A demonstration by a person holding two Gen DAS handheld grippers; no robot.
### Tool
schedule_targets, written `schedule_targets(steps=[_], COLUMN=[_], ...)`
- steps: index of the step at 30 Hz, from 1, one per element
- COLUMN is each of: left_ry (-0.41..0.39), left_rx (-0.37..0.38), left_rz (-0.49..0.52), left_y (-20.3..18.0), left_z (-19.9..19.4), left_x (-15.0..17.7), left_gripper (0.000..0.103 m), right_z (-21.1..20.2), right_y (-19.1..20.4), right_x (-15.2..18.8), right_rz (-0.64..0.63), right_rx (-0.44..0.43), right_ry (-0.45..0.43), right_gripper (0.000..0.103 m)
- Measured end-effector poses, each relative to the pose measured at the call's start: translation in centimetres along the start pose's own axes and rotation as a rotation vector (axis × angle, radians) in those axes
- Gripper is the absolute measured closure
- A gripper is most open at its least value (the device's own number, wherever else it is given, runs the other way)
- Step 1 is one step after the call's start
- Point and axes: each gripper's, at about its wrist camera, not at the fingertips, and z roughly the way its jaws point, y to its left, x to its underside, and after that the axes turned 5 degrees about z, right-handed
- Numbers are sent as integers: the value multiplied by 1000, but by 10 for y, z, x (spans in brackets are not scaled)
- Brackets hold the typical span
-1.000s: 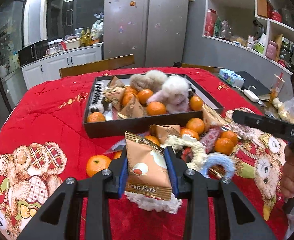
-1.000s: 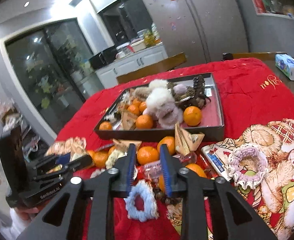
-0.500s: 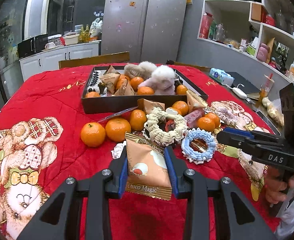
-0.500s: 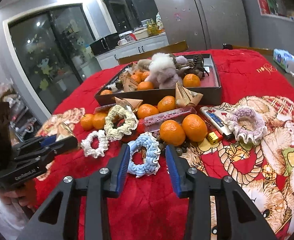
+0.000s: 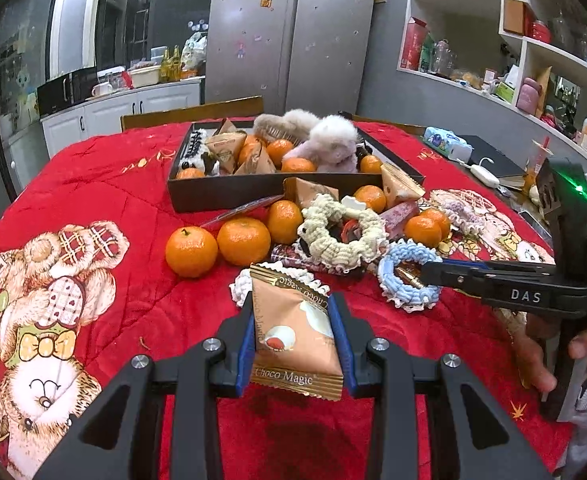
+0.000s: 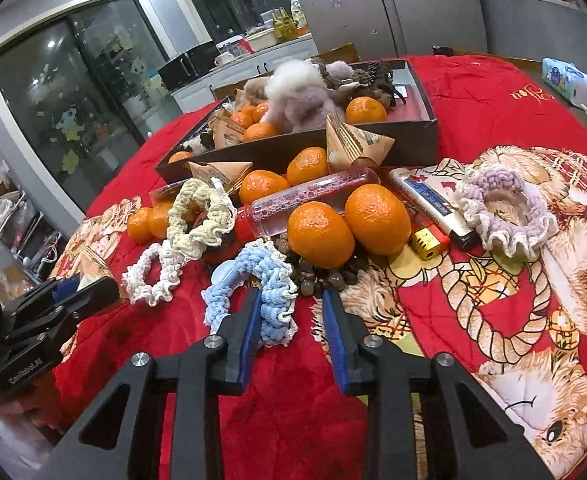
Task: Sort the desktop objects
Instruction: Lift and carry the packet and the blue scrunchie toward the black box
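Observation:
My left gripper is shut on an orange Choco Magic snack packet and holds it above the red tablecloth, near a white scrunchie. My right gripper is open, low over the cloth, with the right side of a blue scrunchie between its fingers; it also shows from the side in the left wrist view. A dark tray at the back holds mandarins, packets and plush toys. Loose mandarins, a cream scrunchie and a purple scrunchie lie in front of it.
A pink bubble tube, a lighter, a small yellow block and dark beads lie among the mandarins. A tissue pack sits at the table's far right. Chairs and kitchen cabinets stand behind the table.
Both grippers drew back from the tray and came lower. The left kept hold of the packet. The right gripper closed in on the blue scrunchie, whose right side now lies between its fingers.

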Motion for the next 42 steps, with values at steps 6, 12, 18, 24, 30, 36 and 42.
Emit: schedule_targets(steps=[6, 12, 18, 24, 30, 36, 42], left_ry=[23, 36, 8, -10, 8, 22, 10], left_rx=[7, 12, -8, -42, -37, -32, -36], left_rz=[-14, -24, 1, 20, -29, -56, -59], left_y=[3, 5, 0, -4, 7, 12, 11], left_z=[7, 10, 4, -1, 3, 6, 4], left_x=[2, 3, 3, 3, 5, 6, 6], left_gripper=[68, 68, 68, 68, 68, 68, 68], right_z=[0, -1, -2, -7, -10, -18, -25], right_y=[0, 4, 5, 9, 8, 12, 17], right_x=[2, 0, 0, 2, 2, 2, 4], right_rz=[11, -9, -15, -37, -33, -43, -68], right_rx=[-52, -42, -25, -14, -15, -23, 6], right_ry=[11, 11, 0, -27, -44, -88, -127], right_gripper=[91, 92, 92, 92, 92, 93, 93])
